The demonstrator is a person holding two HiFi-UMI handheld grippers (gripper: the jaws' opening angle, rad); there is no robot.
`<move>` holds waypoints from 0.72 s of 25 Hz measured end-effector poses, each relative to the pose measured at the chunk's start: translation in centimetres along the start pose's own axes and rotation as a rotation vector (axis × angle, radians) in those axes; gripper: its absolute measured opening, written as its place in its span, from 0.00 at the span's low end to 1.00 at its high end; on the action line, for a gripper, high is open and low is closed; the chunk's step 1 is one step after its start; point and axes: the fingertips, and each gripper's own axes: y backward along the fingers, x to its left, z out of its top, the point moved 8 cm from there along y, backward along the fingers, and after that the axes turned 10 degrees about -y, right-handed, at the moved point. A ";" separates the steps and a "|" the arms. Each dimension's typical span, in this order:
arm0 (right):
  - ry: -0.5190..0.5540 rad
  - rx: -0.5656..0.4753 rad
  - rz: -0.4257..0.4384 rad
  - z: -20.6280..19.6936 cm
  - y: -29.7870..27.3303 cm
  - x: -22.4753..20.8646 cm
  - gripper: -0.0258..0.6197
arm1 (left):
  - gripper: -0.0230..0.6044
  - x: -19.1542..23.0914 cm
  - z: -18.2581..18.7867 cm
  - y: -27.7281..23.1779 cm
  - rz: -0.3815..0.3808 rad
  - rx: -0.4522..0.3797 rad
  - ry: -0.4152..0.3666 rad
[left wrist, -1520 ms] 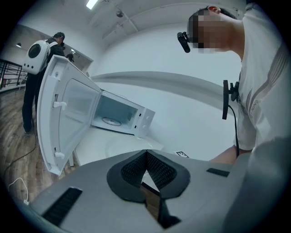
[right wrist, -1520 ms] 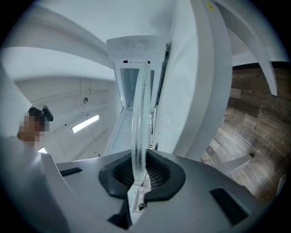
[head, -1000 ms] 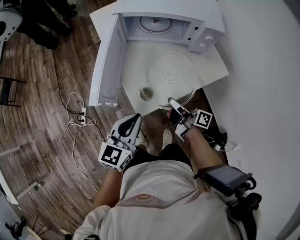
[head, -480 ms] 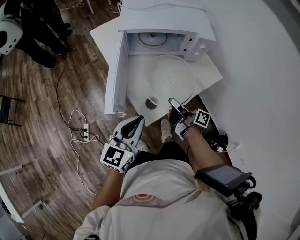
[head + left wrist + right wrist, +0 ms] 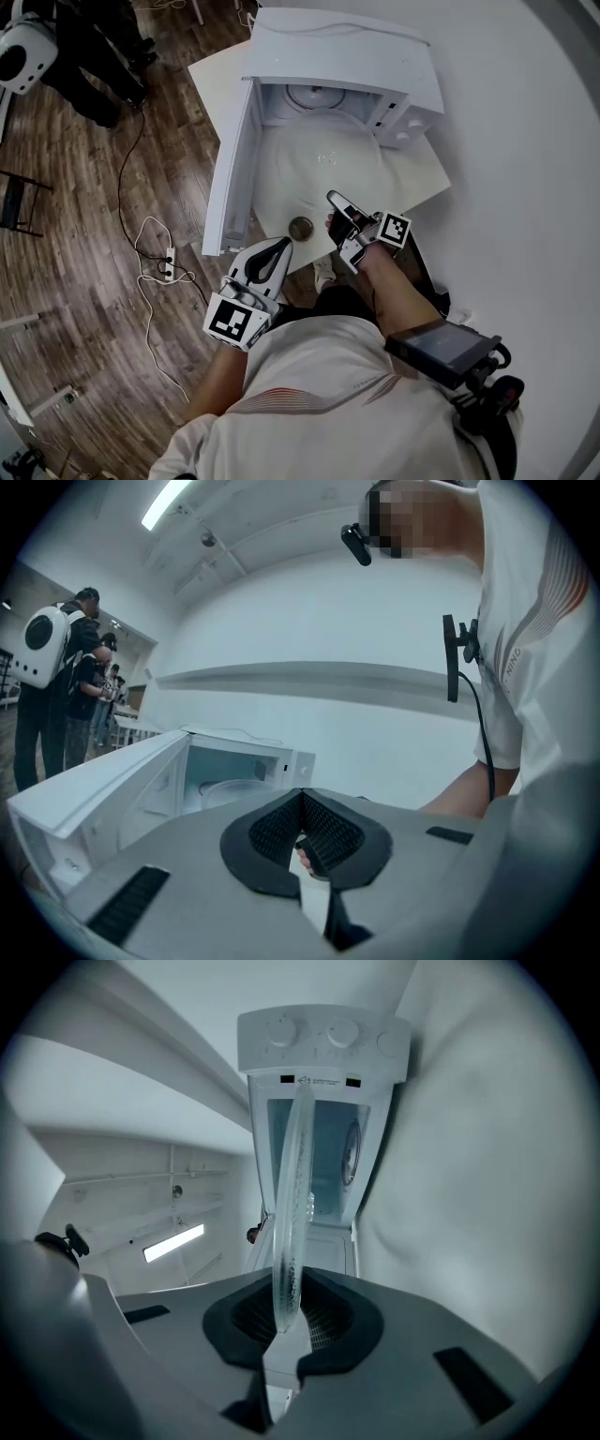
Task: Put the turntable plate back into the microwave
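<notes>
Right gripper (image 5: 336, 204) (image 5: 286, 1312): clamped on the glass plate's near rim.
Left gripper (image 5: 275, 247) (image 5: 302, 803): jaws together, empty.
Table (image 5: 424, 176): white, bears the microwave.
Microwave (image 5: 347, 56) (image 5: 323, 1044): door (image 5: 230, 169) swung open.
Glass plate (image 5: 328, 164) (image 5: 292, 1204): over the table, far edge at the microwave's mouth.

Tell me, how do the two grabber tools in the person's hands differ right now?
The right gripper is clamped on the rim of the glass turntable plate; the left gripper is shut on nothing. The right gripper reaches out towards the open microwave; the left gripper hangs back near the person's body. Both have dark ribbed pads and carry a cube with square markers.
</notes>
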 end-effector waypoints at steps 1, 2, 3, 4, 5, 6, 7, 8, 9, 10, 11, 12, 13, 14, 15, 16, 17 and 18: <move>-0.004 0.008 0.000 0.7 -0.6 -0.1 0.09 | 0.05 0.0 0.0 -0.6 0.006 0.000 0.004; -0.008 0.017 0.000 1.7 -1.3 -0.3 0.09 | 0.05 0.2 0.0 -1.4 0.012 0.003 0.010; -0.012 0.026 -0.001 2.8 -2.1 -0.6 0.09 | 0.05 0.5 -0.1 -2.2 0.020 0.008 0.017; -0.016 0.034 -0.002 3.9 -2.9 -0.8 0.09 | 0.05 0.7 -0.1 -3.0 0.029 0.012 0.022; -0.020 0.041 -0.003 4.8 -3.7 -1.0 0.09 | 0.05 0.9 -0.1 -3.7 0.039 0.014 0.026; -0.022 0.047 -0.004 5.7 -4.4 -1.3 0.09 | 0.05 1.1 -0.1 -4.2 0.050 0.015 0.027; -0.025 0.051 -0.006 6.4 -5.2 -1.5 0.09 | 0.05 1.2 -0.1 -4.5 0.062 0.016 0.029; -0.031 0.053 -0.007 7.1 -5.9 -1.7 0.09 | 0.05 1.3 -0.1 -4.8 0.075 0.018 0.030; -0.038 0.055 -0.008 7.7 -6.6 -1.9 0.09 | 0.05 1.4 -0.2 -5.0 0.088 0.019 0.033; -0.045 0.056 -0.011 8.3 -7.3 -2.2 0.09 | 0.05 1.5 -0.2 -5.2 0.100 0.020 0.034; -0.051 0.057 -0.015 8.9 -8.1 -2.4 0.09 | 0.05 1.5 -0.3 -5.4 0.112 0.022 0.035; -0.053 0.058 -0.022 9.6 -8.8 -2.6 0.09 | 0.05 1.6 -0.4 -5.6 0.124 0.024 0.033; -0.055 0.059 -0.029 10.2 -9.6 -2.8 0.09 | 0.05 1.7 -0.4 -5.8 0.136 0.027 0.033; -0.056 0.059 -0.035 10.9 -10.4 -2.9 0.09 | 0.05 1.8 -0.4 -5.9 0.150 0.030 0.034; -0.057 0.058 -0.038 11.6 -11.2 -3.0 0.09 | 0.05 2.0 -0.5 -6.1 0.163 0.031 0.037; -0.058 0.058 -0.040 12.2 -12.0 -3.1 0.09 | 0.05 2.1 -0.6 -6.3 0.175 0.030 0.042; -0.060 0.057 -0.043 12.8 -12.7 -3.2 0.09 | 0.05 2.1 -0.8 -6.4 0.186 0.027 0.048; -0.063 0.052 -0.047 13.4 -13.3 -3.4 0.09 | 0.05 2.1 -0.9 -6.6 0.196 0.020 0.057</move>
